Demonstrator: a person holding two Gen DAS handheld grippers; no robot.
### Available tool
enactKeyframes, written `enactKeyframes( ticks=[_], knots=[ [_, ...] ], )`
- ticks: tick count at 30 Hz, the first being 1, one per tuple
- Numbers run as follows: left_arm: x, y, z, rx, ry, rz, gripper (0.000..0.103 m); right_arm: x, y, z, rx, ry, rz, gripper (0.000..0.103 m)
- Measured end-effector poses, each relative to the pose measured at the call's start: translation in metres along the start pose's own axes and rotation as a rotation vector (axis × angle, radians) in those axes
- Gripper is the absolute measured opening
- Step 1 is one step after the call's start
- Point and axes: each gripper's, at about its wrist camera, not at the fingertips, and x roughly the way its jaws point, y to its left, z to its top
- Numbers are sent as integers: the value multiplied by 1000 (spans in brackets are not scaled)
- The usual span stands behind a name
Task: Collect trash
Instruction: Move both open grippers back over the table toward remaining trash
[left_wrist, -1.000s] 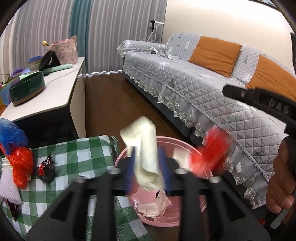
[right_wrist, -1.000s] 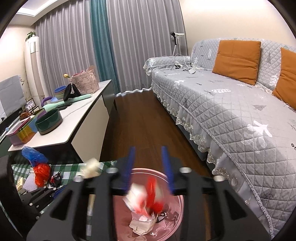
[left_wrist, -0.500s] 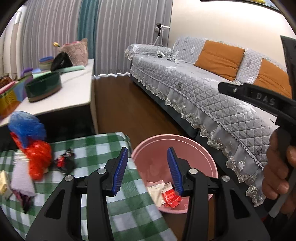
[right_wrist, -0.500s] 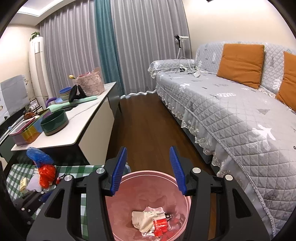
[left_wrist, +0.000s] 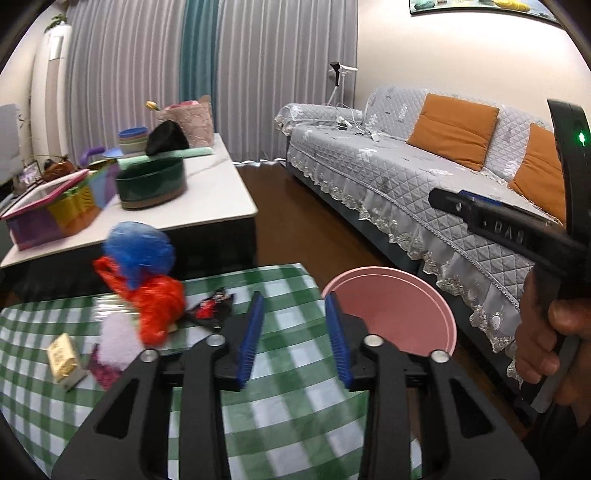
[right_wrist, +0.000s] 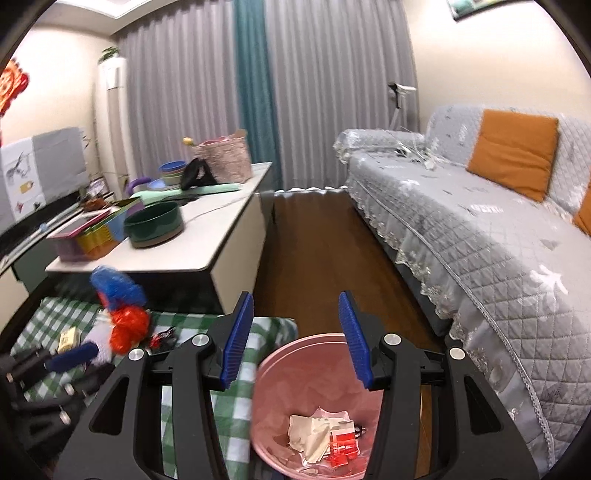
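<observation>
My left gripper (left_wrist: 294, 299) hangs over the green checked table (left_wrist: 288, 417), jaws closing with nothing between them. Ahead and left of it lie a black and red wrapper (left_wrist: 210, 306), a red net (left_wrist: 159, 306), a blue net (left_wrist: 140, 251), a white tuft (left_wrist: 116, 343) and a small yellow box (left_wrist: 62, 354). The pink bin (left_wrist: 399, 306) stands off the table's right edge. My right gripper (right_wrist: 295, 299) is open and empty above the bin (right_wrist: 280, 387). Crumpled paper and a red wrapper (right_wrist: 325, 439) lie on the bin's bottom.
A white low cabinet (left_wrist: 184, 199) behind the table carries a green bowl (left_wrist: 151, 182) and coloured boxes. A grey sofa (left_wrist: 424, 184) with orange cushions runs along the right. Dark wood floor (right_wrist: 314, 240) lies between them. A hand (left_wrist: 546, 332) holds the right gripper's handle.
A second ago the left gripper held white paper and a red wrapper was falling. Both now lie in the bin. The left gripper has swung left over the table, and its jaws have narrowed.
</observation>
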Motion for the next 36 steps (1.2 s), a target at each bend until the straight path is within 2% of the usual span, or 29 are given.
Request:
enactKeyframes(
  ticks=[2, 4, 9, 14, 20, 25, 31, 36],
  knots=[
    [-10, 12, 0, 0, -10, 14, 23, -5, 13, -2, -28, -11, 15, 49],
    [-20, 25, -1, -5, -21, 31, 23, -10, 22, -4, -41, -22, 30, 48],
    [-37, 59, -7, -27, -35, 72, 20, -19, 41, -7, -51, -47, 80, 38],
    [-46, 95, -24, -85, -35, 123, 20, -18, 57, -10, -50, -41, 112, 36],
    [-54, 141, -42, -174, -32, 196, 19, -8, 66, -14, -2, -2, 169, 16],
    [-64, 180, -56, -256, -42, 276, 19, 6, 88, -20, -11, 39, 201, 16],
    [-69, 224, -68, -383, -38, 336, 19, 23, 117, -24, -40, 64, 231, 17],
    [-65, 238, -73, -410, -37, 372, 19, 50, 128, -31, -26, 106, 235, 17]
  ],
)
